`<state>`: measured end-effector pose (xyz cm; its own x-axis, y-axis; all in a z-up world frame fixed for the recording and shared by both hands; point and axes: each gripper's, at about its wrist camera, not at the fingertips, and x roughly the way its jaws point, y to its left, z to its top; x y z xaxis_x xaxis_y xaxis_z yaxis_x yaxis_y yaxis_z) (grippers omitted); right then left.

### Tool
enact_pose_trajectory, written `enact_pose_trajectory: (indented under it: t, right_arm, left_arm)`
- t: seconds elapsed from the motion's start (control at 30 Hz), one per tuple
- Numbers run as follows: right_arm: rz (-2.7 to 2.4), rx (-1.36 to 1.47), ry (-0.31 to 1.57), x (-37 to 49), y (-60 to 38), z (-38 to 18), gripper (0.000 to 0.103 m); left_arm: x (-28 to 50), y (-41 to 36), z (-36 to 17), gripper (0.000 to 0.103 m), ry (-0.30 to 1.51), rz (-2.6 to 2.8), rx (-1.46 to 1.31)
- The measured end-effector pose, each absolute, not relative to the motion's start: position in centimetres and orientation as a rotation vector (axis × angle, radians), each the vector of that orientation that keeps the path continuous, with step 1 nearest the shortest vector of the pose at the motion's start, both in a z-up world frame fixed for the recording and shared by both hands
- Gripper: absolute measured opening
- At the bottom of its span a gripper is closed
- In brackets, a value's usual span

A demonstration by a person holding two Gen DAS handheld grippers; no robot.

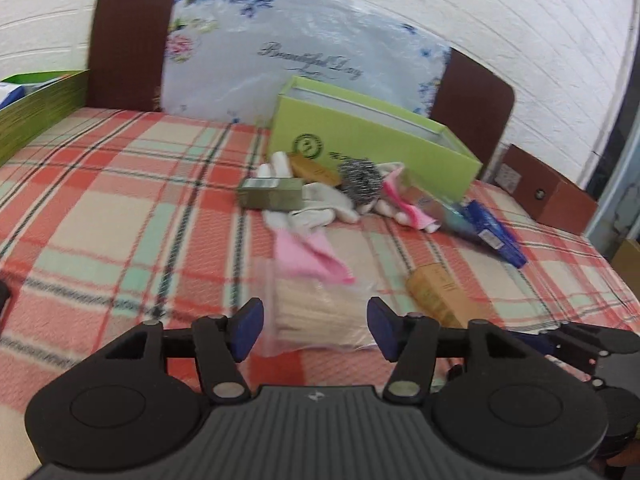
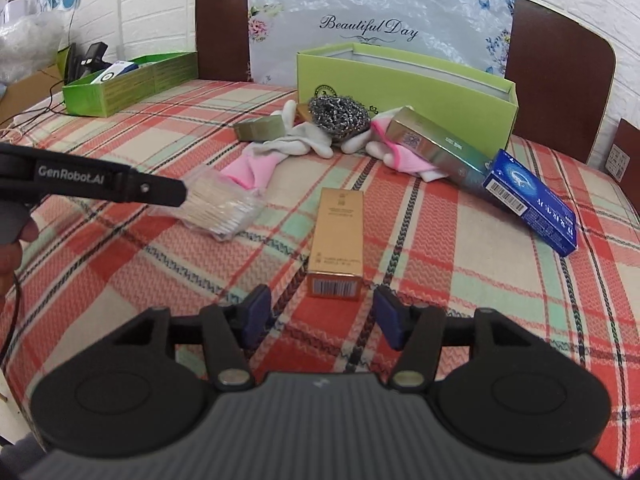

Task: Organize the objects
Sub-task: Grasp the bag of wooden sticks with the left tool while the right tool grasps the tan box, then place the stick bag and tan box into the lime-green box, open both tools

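Loose objects lie on a plaid bed cover. My left gripper [image 1: 315, 328] is open, its jaws on either side of a clear bag of cotton swabs [image 1: 316, 312], which also shows in the right wrist view [image 2: 222, 208]. My right gripper [image 2: 320, 316] is open and empty, just in front of a tan box [image 2: 338, 240]. Further back lie a steel scourer [image 2: 338, 114], white and pink gloves [image 2: 304, 140], an olive box [image 2: 260, 128], a green-gold box [image 2: 440, 148] and a blue box [image 2: 532, 204].
An open light-green box [image 2: 408, 92] stands at the back by the headboard. A second green tray [image 2: 128, 84] holding small items sits at the far left. A brown carton [image 1: 548, 188] stands off the bed's right side. Cables run at the left edge.
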<state>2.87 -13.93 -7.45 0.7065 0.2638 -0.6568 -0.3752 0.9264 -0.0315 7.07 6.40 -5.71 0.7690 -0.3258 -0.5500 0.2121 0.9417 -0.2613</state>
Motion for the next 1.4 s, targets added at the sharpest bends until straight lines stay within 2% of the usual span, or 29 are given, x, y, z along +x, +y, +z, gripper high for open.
enact_pose_trajectory:
  t: [0.13,0.37,0.53,0.6,0.67,0.7,0.97,1.03,1.1,1.13,1.2,1.4]
  right_arm:
    - [0.346,-0.158,0.693,2.8,-14.2,-7.3,0.065]
    - [0.345,-0.144,0.690,2.7,-14.7,-7.4,0.072]
    - [0.349,-0.126,0.703,2.9,-14.7,-7.8,0.074]
    - [0.352,-0.121,0.702,2.9,-14.8,-7.9,0.074]
    - [0.351,-0.123,0.700,3.0,-14.8,-7.8,0.074]
    - [0.350,-0.125,0.697,3.0,-14.8,-7.8,0.074]
    - [0.356,-0.132,0.664,4.5,-14.2,-7.4,0.074]
    - [0.362,-0.140,0.657,5.3,-13.7,-7.4,0.071]
    - [0.361,-0.147,0.666,6.2,-13.3,-7.6,0.056]
    - [0.363,-0.148,0.673,6.6,-13.2,-7.7,0.052]
    - [0.364,-0.147,0.689,7.1,-13.1,-7.9,0.032]
    - [0.374,-0.089,0.652,6.6,-14.2,-6.4,0.029]
  left_arm:
    - [8.3,5.1,-5.8,0.082,0.679,-0.275,-0.202]
    - [9.0,2.6,-7.1,0.086,0.741,-0.197,-0.026]
    - [9.6,2.0,-7.7,0.098,0.743,-0.190,0.016]
    - [9.7,1.9,-7.9,0.097,0.730,-0.200,0.035]
    - [9.6,2.1,-7.8,0.084,0.715,-0.198,0.024]
    - [9.6,2.4,-7.6,0.073,0.710,-0.194,0.018]
    - [9.1,3.8,-6.8,0.073,0.731,-0.195,-0.078]
    - [9.0,4.3,-6.3,0.073,0.729,-0.198,-0.117]
    - [8.7,4.4,-5.6,0.073,0.716,-0.203,-0.125]
    - [8.6,4.5,-5.2,0.073,0.704,-0.207,-0.122]
    - [8.4,4.6,-4.3,0.073,0.682,-0.218,-0.122]
    - [9.3,4.3,-1.2,0.073,0.614,-0.268,-0.142]
